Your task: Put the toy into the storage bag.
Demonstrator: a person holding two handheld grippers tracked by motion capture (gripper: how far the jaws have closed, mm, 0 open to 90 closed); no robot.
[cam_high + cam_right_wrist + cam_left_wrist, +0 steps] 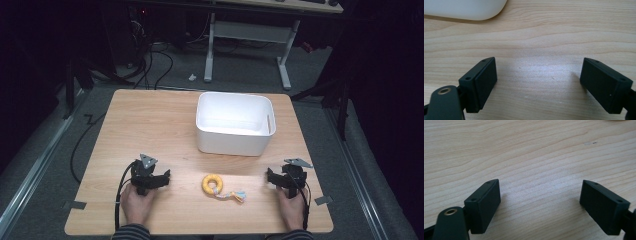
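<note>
A yellow ring toy (213, 183) with a short pastel rope tail (235, 195) lies on the wooden table (150, 125) near its front edge. Behind it stands a white plastic bin (235, 123), empty inside. My left gripper (161, 178) rests on the table to the left of the ring, jaws open, bare wood between them (540, 192). To the right of the ring sits my right gripper (272, 176), also open with nothing between its jaws (537, 72). A corner of the white bin (464, 8) appears at the top left of the right gripper view.
Two hands hold the grippers at the table's front edge. Grey tape tabs (75, 204) mark the front corners. Beyond the table is a grey floor with cables (150, 65) and a white desk frame (247, 35).
</note>
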